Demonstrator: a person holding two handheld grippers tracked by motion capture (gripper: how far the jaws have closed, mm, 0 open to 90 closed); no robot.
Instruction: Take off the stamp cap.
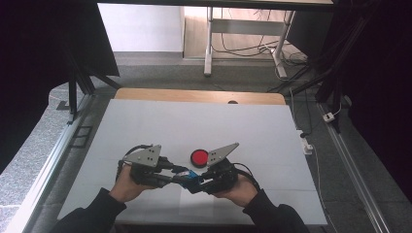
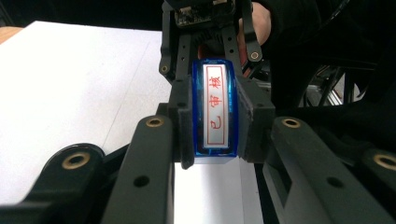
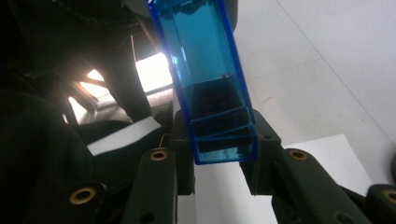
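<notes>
A clear blue stamp block [image 1: 188,174] hangs just above the table's near middle, held between both grippers. My left gripper [image 1: 177,174] comes in from the left and is shut on it. In the left gripper view its pads [image 2: 184,123] press the block's long sides, and the stamp [image 2: 215,107] shows a white face with red characters. My right gripper [image 1: 197,182] comes in from the right and is shut on the other end [image 3: 205,60], with its pads [image 3: 184,140] against the blue walls. A round red ink pad [image 1: 199,157] lies on the table just beyond the grippers.
The white table top [image 1: 194,126] stretches to a wooden far edge [image 1: 199,95]. A brighter white sheet [image 1: 194,206] lies under the grippers near the front edge. Cables and a desk frame [image 1: 243,43] stand on the floor behind.
</notes>
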